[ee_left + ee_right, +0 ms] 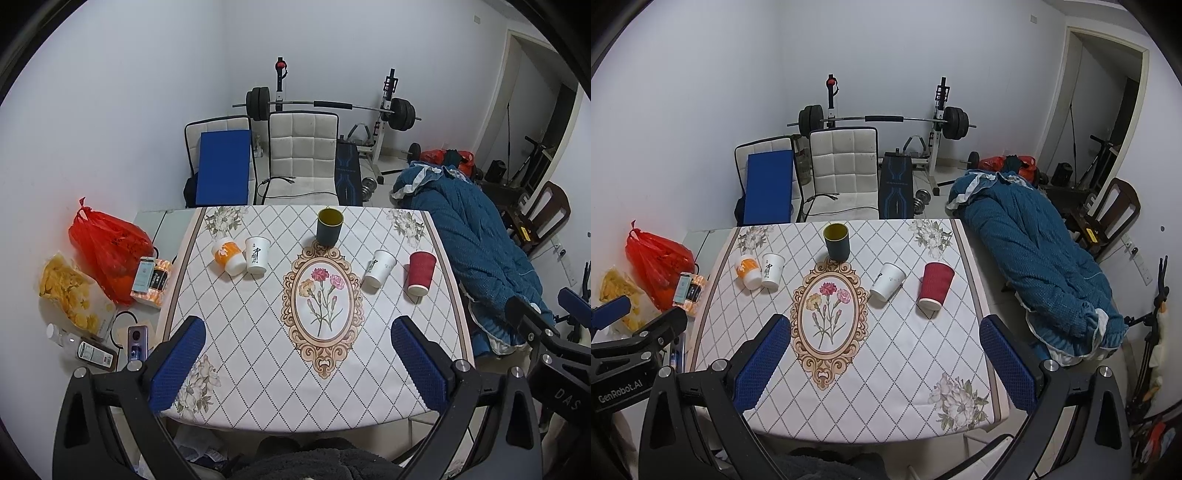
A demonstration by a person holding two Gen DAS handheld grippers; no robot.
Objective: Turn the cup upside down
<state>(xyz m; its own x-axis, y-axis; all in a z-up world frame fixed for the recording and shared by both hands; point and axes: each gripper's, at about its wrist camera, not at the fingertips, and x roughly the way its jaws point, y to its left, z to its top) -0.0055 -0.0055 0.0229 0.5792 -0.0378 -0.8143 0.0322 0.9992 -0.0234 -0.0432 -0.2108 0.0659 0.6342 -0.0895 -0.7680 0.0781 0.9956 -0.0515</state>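
Several cups stand on the table [258,387]. A dark cup with a yellow inside [329,226] [836,242] stands upright, mouth up, at the far middle. An orange-and-white cup [228,256] [748,272] and a white printed cup [257,254] [772,270] sit at the left. Another white cup [379,267] [887,280] and a red ribbed cup [420,272] [935,285] sit at the right. My left gripper [298,365] is open and empty above the near table edge. My right gripper [884,365] is open and empty, also near the front edge.
A red plastic bag [107,247], a snack bag [70,291], small boxes [151,280] and bottles [85,349] lie left of the table. Two white chairs [301,155] stand behind it. A blue quilt [476,240] lies to the right. A barbell rack [332,107] stands at the back.
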